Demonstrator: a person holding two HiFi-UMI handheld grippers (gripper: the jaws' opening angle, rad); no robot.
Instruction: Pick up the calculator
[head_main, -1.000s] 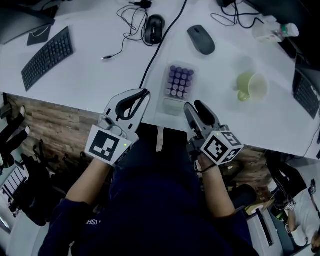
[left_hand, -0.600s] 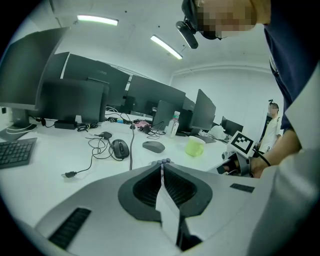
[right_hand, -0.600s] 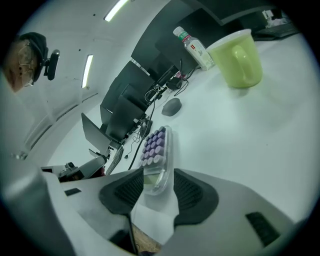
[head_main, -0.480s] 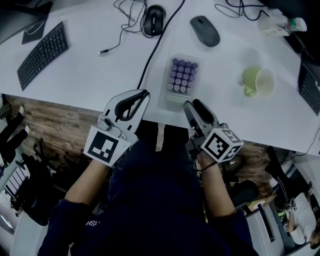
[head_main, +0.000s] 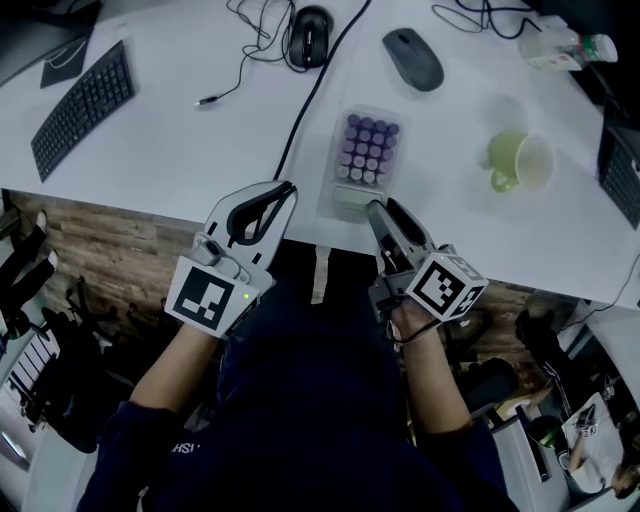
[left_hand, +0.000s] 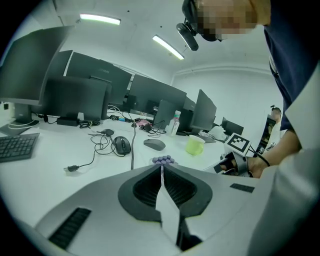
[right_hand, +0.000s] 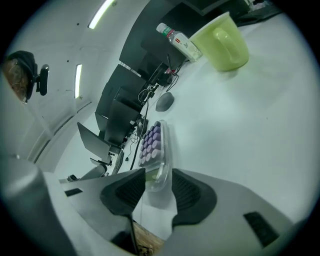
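The calculator (head_main: 365, 152) is a clear-cased slab with purple keys, lying flat near the white table's (head_main: 180, 150) front edge. My right gripper (head_main: 386, 212) is at its near end. In the right gripper view the jaws have just been closing, and that end of the calculator (right_hand: 152, 145) lies between them; the right gripper (right_hand: 157, 182) stays open, with no press showing. My left gripper (head_main: 287, 188) hovers over the table edge to the calculator's left, shut on nothing (left_hand: 161, 169). Past its tips, the purple keys (left_hand: 163, 160) peek out.
A green mug (head_main: 520, 160) stands right of the calculator. A black mouse (head_main: 309, 27), a grey mouse (head_main: 412, 58) and loose cables (head_main: 300, 110) lie behind it. A keyboard (head_main: 82, 105) is at far left and a bottle (head_main: 565, 48) at far right.
The right gripper has rolled and sunk slightly toward the calculator's near end, its fingers drawing closer together. The left gripper has barely shifted.
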